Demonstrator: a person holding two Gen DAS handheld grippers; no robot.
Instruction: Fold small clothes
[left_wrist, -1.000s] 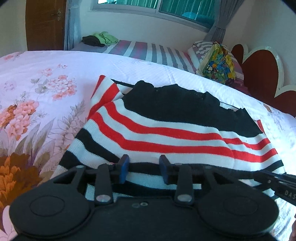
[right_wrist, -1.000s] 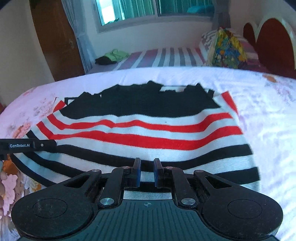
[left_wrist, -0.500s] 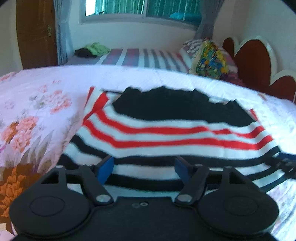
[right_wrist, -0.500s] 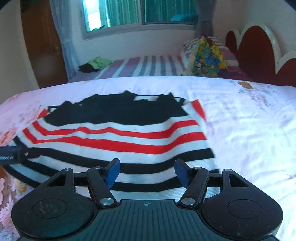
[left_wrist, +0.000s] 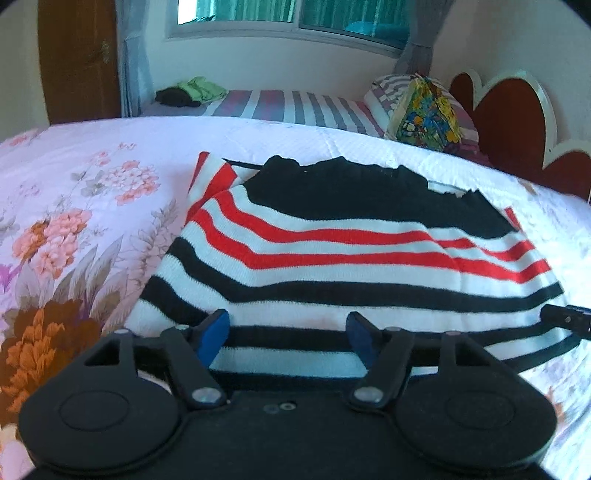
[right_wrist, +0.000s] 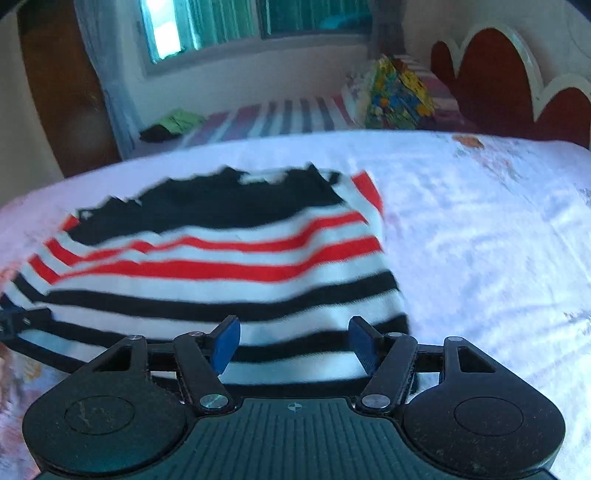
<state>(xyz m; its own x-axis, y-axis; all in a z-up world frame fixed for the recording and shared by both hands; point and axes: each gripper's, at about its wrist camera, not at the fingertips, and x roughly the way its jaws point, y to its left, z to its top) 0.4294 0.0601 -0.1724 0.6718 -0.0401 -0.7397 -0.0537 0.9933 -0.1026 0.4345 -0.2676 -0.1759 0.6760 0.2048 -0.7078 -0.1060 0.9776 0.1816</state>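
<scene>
- The knitted sweater with red, white and black stripes and a solid black upper part (left_wrist: 343, 236) lies flat and folded on the bed, its black-striped hem along the bed's near edge and its black part toward the far side.
- The bed is covered by a white quilt printed with pink and orange flowers (left_wrist: 74, 206); the flowers sit by the sweater's left edge, and plain white cloth spreads to its right.
- The left gripper, black with blue pads (left_wrist: 288, 334), has its fingers spread wide apart with nothing between them, poised just over the sweater's hem near the left end.
- The right gripper, also black with blue-padded fingers (right_wrist: 293, 341), is likewise spread wide and holds nothing, over the hem by the sweater's near right corner.
- Each gripper's tip shows at the margin of the other's view, beside the hem.
- Beyond the bed's far edge stands a second bed with a striped sheet (left_wrist: 295, 107), carrying a green and dark heap of clothes (left_wrist: 192, 92) and a multicoloured patterned pillow (left_wrist: 424, 114) near the red scalloped headboard (left_wrist: 509, 122).
</scene>
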